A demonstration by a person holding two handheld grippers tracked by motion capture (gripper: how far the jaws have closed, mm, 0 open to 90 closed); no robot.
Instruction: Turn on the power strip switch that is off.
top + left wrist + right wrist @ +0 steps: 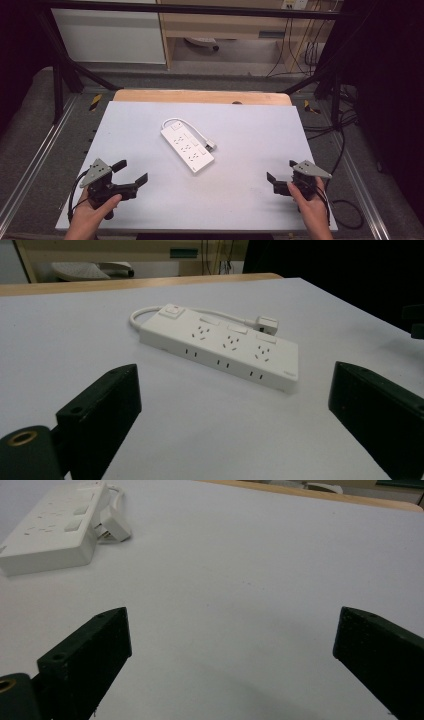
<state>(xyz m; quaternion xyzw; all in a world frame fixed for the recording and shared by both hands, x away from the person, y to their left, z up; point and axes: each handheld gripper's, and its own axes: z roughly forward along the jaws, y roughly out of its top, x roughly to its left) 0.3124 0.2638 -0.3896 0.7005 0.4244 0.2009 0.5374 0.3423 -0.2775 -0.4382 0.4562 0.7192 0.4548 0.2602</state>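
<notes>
A white power strip [187,146] lies flat at the middle of the white table top [240,195], angled from far left to near right. Its short white cord loops around its far end and ends in a white plug [211,145] lying beside its right edge. My left gripper [131,171] hovers at the near left, open, jaws pointing at the strip and holding nothing. My right gripper [281,170] is at the near right, also open. In the left gripper view the strip [225,347] and plug [266,323] lie ahead of the left gripper [231,385]. In the right gripper view the strip [52,527] lies far left of the right gripper [232,620].
A wooden strip [200,96] borders the table's far edge. Black frame posts [57,85] and metal rails [30,165] flank the table. Cables [345,135] trail on the floor at the right. A wooden shelf unit [225,30] stands beyond.
</notes>
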